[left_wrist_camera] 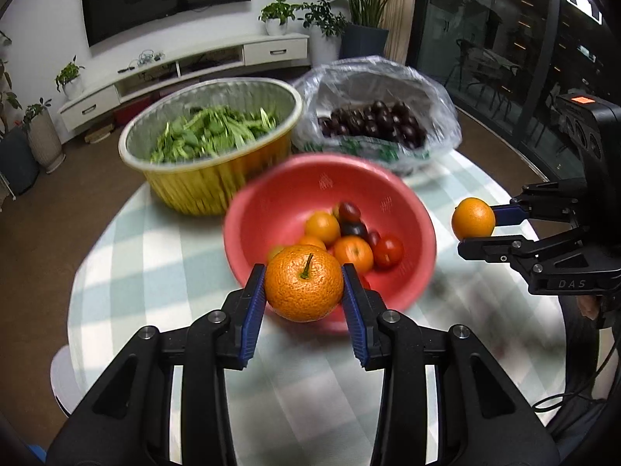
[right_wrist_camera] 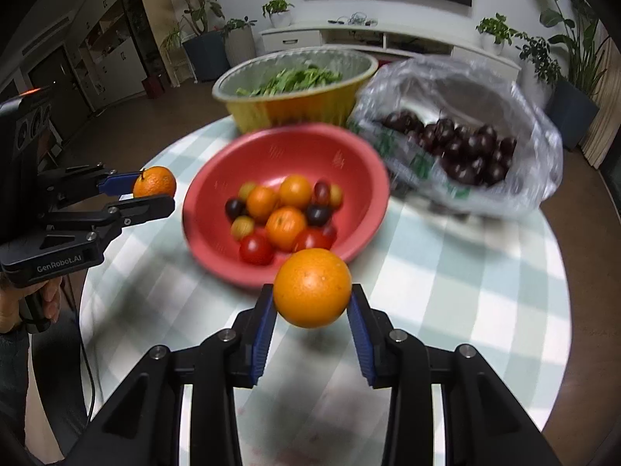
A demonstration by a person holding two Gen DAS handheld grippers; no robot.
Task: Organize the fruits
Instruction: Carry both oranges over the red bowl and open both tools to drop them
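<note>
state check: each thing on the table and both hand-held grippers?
Left hand-held gripper: shut on stemmed orange, held in the air.
Right hand-held gripper: shut on smooth orange, held in the air.
Red bowl: part filled with mixed fruit.
Yellow bowl: holds greens.
Bag: open, dark fruit inside.

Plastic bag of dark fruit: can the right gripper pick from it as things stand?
Probably not yet. The right gripper is already shut on an orange, so its jaws are full. The bag lies open-mouthed, nothing covering the dark fruit; the way looks free otherwise.
</note>
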